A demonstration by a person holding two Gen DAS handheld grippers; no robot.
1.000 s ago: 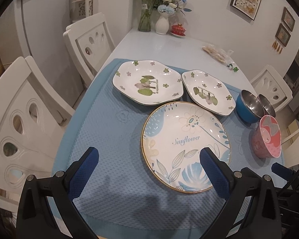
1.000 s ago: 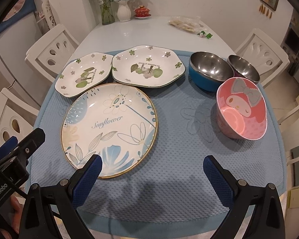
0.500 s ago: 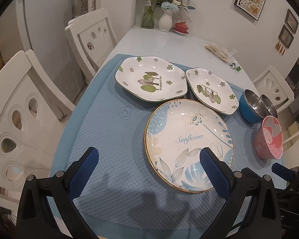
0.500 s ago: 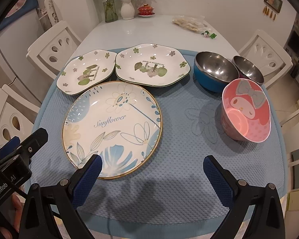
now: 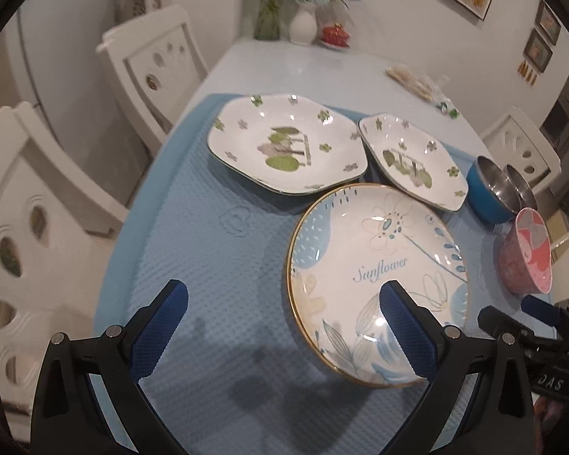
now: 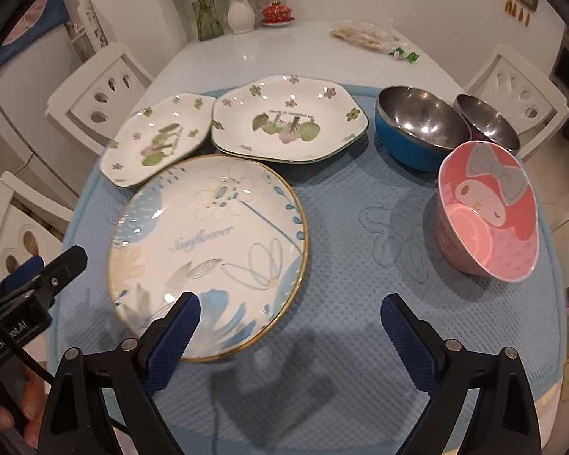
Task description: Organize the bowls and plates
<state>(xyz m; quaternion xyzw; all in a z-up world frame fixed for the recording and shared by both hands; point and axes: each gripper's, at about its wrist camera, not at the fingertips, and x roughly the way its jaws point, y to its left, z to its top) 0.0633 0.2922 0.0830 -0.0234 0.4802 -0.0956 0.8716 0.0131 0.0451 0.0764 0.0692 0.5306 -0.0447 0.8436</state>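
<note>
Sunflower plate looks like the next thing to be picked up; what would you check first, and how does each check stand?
1. Left gripper open: ok.
2. Right gripper open: ok.
3. Sunflower plate has nothing on it: ok.
4. Plate's near rim free to grab: ok; only blue mat in front.
5. Room behind: not ok; two flowered plates sit close to its far edge.
6. Pink bowl steady: not ok; it is tipped on its side.

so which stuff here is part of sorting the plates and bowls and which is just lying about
Job: sunflower plate, two floral plates, blue bowl, small steel bowl, pink bowl.

Lying about: flower vases, red teacup, snack packet.
</note>
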